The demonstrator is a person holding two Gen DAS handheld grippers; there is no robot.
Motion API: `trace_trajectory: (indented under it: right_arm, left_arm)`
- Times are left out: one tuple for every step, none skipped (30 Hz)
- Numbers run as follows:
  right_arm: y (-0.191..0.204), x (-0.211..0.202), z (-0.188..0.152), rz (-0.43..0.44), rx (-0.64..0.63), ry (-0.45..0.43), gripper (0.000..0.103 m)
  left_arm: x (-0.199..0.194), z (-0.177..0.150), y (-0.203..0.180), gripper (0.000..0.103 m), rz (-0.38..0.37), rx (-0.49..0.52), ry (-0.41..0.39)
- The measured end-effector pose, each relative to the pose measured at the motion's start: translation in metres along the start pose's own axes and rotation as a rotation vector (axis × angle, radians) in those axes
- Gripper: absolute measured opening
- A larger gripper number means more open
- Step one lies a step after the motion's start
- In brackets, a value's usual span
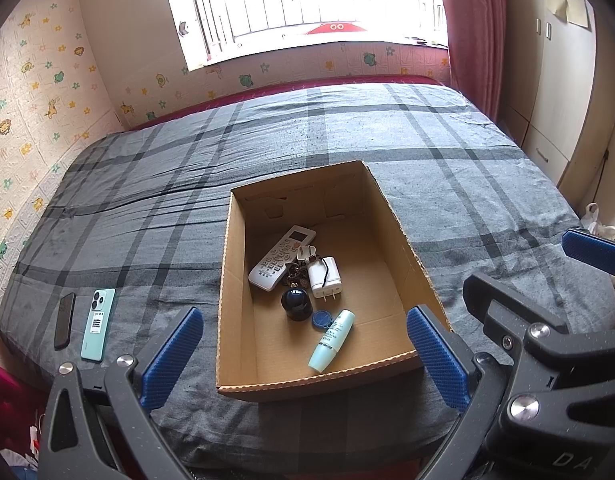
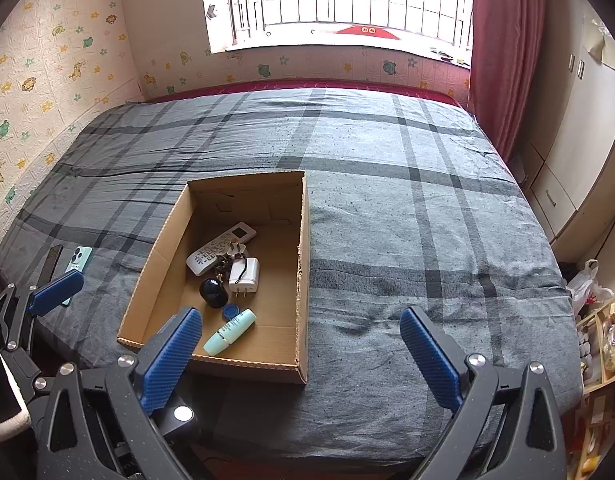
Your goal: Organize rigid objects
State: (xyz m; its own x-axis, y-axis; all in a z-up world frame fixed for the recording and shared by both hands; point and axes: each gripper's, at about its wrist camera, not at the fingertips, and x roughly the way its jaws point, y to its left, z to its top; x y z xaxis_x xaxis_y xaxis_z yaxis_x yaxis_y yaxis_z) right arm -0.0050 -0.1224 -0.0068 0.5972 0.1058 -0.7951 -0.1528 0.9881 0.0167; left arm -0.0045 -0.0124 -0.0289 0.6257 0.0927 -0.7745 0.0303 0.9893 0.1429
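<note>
While most of the small items are already lying inside the cardboard box (image 1: 391, 216) at the centre of the left wrist view, two are still waiting outside it. Sitting in the box are a white remote (image 1: 281, 258), a white charger (image 1: 325, 276), a dark round object (image 1: 296, 303), a small blue cap (image 1: 322, 319) and a pale green tube (image 1: 332, 340). Resting on the plaid bedspread (image 1: 347, 128) at the lower left of that frame are a green phone (image 1: 98, 323) and, just beside it, a black phone (image 1: 64, 320). Both the left gripper (image 1: 303, 356) and the right gripper (image 2: 301, 356) are hanging spread wide and carrying nothing. By my judgement the job is nearing its end, with the phones remaining.
</note>
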Motion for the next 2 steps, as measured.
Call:
trace_trajectory:
  right_arm:
    - [0.0003, -0.0002, 0.0, -0.002, 0.0, -0.002, 0.102]
    - [0.0004, -0.0004, 0.0002, -0.004, -0.001, -0.003, 0.102]
  left_arm:
    - [-0.0003, 0.0002, -0.0003, 0.103, 0.003, 0.0, -0.002]
    - [-0.0003, 0.0004, -0.0006, 0.103, 0.005, 0.001, -0.002]
